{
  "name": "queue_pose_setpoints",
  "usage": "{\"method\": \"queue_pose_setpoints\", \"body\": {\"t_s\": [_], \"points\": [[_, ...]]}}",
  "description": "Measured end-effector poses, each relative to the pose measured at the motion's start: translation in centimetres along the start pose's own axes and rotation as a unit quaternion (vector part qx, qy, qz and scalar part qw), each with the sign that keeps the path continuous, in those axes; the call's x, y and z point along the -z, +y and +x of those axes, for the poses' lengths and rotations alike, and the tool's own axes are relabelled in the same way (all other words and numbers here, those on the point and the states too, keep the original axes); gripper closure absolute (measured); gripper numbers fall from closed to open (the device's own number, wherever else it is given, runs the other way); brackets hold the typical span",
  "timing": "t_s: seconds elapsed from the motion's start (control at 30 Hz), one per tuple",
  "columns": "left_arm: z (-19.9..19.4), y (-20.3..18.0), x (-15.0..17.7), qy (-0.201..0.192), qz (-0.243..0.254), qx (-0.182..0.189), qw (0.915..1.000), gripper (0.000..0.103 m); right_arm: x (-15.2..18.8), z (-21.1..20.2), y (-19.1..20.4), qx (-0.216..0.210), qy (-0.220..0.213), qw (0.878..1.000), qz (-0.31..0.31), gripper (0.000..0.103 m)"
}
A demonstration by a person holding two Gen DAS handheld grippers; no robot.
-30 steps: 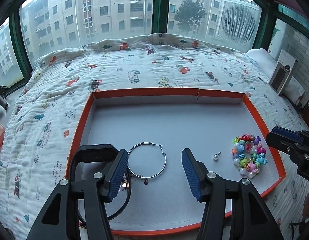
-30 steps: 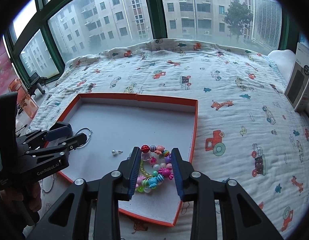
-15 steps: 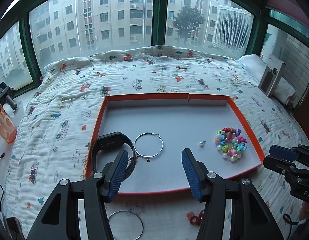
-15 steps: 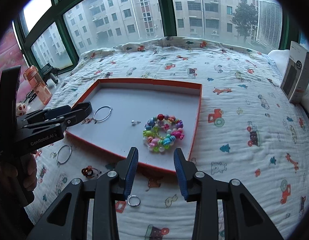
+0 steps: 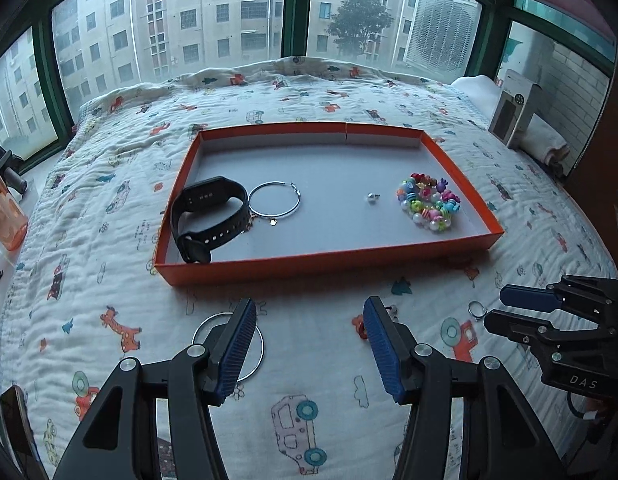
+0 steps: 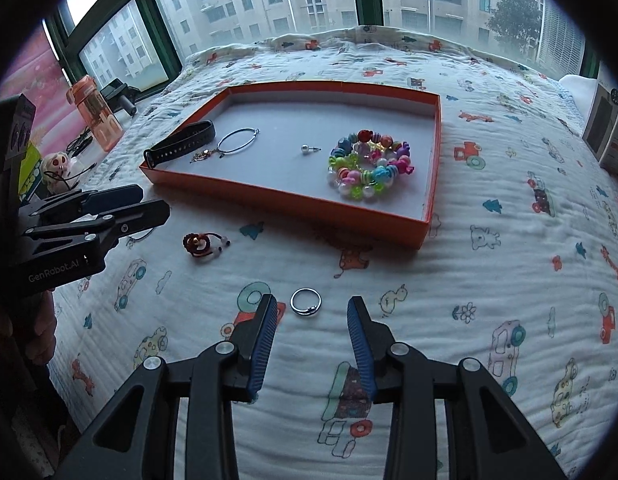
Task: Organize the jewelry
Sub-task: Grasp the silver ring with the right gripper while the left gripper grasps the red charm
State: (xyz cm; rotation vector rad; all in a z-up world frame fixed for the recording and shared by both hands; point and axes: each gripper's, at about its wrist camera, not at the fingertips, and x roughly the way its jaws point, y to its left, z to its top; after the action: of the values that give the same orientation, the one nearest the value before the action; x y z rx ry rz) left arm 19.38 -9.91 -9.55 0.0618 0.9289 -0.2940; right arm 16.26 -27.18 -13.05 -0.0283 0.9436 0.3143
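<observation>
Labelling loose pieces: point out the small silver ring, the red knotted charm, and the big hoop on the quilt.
small silver ring (image 6: 305, 301), right wrist view, on its lower band.
red knotted charm (image 6: 198, 243), right wrist view, on the red knot.
big hoop (image 5: 201, 328), left wrist view, on its left arc.

left wrist: looks down from near side of orange tray (image 5: 329, 258), facing window | right wrist: same, from tray's right (image 6: 293, 204) | shared: tray
</observation>
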Motion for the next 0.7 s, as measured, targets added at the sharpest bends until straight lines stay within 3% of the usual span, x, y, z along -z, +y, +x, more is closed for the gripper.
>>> {"method": "queue_pose_setpoints", "body": {"t_s": [0.23,0.7], "points": [[0.4,0.6,0.7,0.006,-0.007,0.005,0.9999,0.043,-0.1,1.0,0.5,-0.001,0.008,1.000,-0.007,0.073],[1.3,-0.7,0.6,0.009,0.033,0.049,0.9982,0.043,-0.1,1.6,2.4,0.050,0.011,0.995,-0.080,0.083]]}}
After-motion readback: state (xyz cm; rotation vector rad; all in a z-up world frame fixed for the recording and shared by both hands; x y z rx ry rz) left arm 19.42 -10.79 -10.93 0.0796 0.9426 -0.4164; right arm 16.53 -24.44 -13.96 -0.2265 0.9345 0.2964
